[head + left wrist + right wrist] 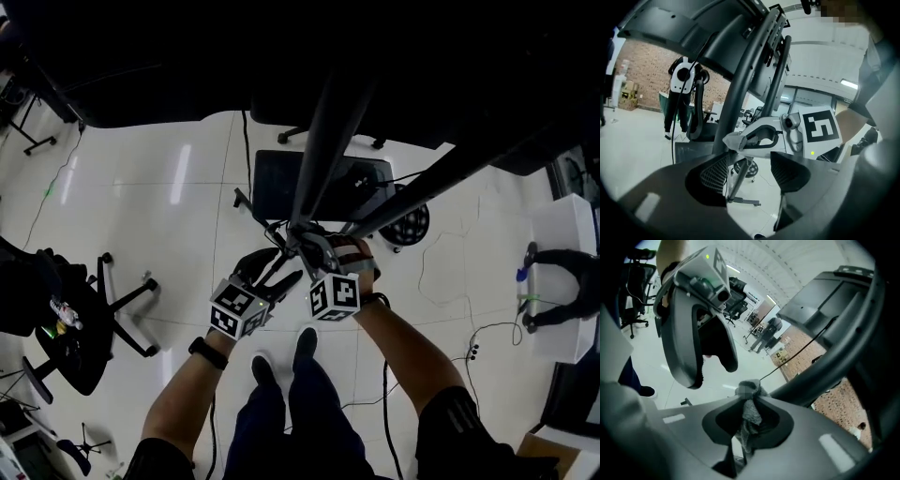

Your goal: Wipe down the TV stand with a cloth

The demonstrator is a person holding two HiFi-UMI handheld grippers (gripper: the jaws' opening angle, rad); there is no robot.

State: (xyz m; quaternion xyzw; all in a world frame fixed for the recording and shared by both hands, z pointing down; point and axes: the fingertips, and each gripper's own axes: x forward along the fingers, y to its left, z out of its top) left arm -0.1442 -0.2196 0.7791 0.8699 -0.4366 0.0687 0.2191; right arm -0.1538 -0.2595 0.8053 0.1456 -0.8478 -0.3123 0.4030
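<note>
The right gripper (749, 399) has its jaws pressed together on a small grey fuzzy cloth (751, 416). The cloth is crumpled. One limp end hangs down between the jaws towards 6 o'clock, and a bunched wad pokes out past the fingertips at 12 o'clock. In the left gripper view the same wad (733, 139) shows as a pale, creased lump at the nose of the right gripper (761, 136). It sits right at a slanting pole of the black metal TV stand (736, 93). Whether the two actually touch cannot be settled.

In the right gripper view that pole (834, 366) rises from just beside the wad towards 2 o'clock. It is thick, smooth and dark.

The left gripper (750, 168) has its ribbed jaws spread wide with nothing pinched. Only white floor and a thin stand leg show between them. It sits at 9 o'clock of the right gripper, close by.

From the head view, the left gripper (277, 272) and right gripper (314, 248) meet where two stand poles (323, 141) converge. The stand's dark rectangular base plate (323, 183) lies on the white tiled floor (169, 216) at 12 o'clock of the grippers. A black office chair (84, 328) stands at 9 o'clock, well apart. A white table (562, 272) stands at 3 o'clock.
</note>
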